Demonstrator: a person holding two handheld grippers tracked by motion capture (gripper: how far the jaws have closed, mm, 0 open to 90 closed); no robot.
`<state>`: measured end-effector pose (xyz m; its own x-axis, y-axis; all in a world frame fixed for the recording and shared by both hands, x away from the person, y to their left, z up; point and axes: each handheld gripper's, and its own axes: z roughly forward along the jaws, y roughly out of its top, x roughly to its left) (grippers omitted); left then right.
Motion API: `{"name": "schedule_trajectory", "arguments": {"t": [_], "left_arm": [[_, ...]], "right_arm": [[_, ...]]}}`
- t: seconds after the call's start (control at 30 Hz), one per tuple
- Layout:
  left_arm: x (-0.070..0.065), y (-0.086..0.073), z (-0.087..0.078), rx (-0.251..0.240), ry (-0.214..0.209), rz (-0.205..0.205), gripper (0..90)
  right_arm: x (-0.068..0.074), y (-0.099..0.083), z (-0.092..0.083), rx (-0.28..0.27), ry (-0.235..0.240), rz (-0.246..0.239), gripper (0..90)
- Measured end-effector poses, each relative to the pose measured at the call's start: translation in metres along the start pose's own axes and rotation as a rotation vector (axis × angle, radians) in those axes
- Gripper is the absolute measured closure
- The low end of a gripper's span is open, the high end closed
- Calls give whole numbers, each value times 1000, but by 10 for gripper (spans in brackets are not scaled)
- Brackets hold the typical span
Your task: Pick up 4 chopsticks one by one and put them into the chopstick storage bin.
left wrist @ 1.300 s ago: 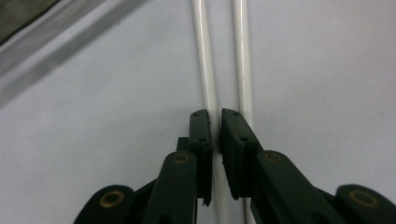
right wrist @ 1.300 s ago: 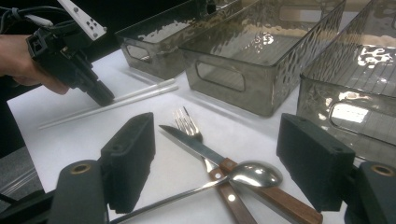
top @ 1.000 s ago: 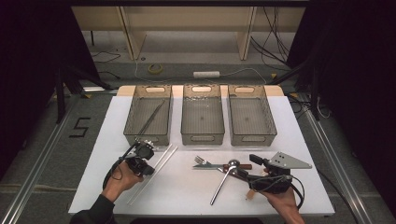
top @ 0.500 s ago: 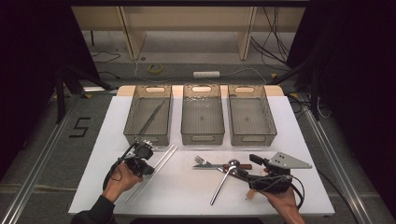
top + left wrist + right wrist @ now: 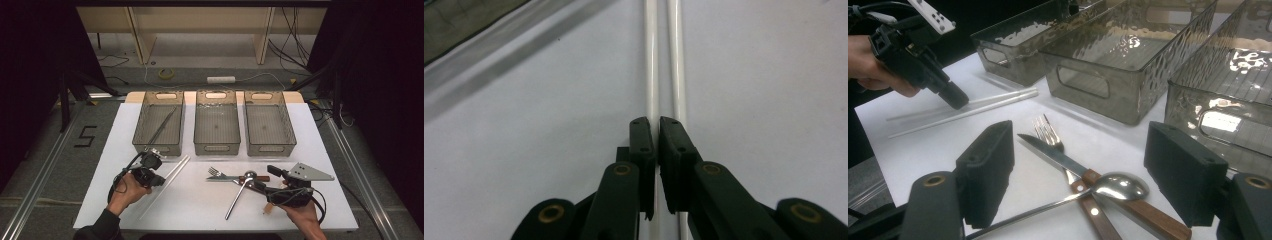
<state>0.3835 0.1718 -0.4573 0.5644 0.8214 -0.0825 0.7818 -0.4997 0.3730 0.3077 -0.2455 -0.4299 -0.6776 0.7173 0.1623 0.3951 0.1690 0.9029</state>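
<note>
The left gripper (image 5: 152,176) sits low over the white surface (image 5: 200,210), near its left front, just in front of the left bin (image 5: 159,124). Its fingers (image 5: 642,145) are nearly pressed together, with only a thin slit between them. In the left gripper view they stand over a pair of white chopsticks (image 5: 651,60) that lie side by side and run straight ahead; one stick passes under the slit and the other runs under the outer edge of the far finger. Whether the pads actually pinch a stick I cannot tell. In the high view the chopsticks (image 5: 170,179) lie slanted on the surface, from the gripper up toward the gap between the left and middle bins.

The right gripper (image 5: 274,176) rests near the right front of the surface, its fingers (image 5: 990,165) spread wide and holding nothing. Between and just ahead of them lie a fork (image 5: 1048,131), a knife (image 5: 1058,156) with a wooden handle and a spoon (image 5: 1120,186), crossed over one another in a small heap. The spoon's handle runs back toward the person.

Three smoky clear bins stand in a row at the back: the left one holds a dark pair of chopsticks (image 5: 162,125), and the middle bin (image 5: 216,125) and right bin (image 5: 270,125) have nothing visible inside.
</note>
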Motion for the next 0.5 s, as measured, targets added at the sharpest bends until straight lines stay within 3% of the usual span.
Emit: {"name": "schedule_trajectory", "arguments": {"t": [0.5], "left_arm": [[5, -1, -13, -58, -45, -1, 848]], "right_arm": [[0, 0, 0, 1, 1, -1, 292]]}}
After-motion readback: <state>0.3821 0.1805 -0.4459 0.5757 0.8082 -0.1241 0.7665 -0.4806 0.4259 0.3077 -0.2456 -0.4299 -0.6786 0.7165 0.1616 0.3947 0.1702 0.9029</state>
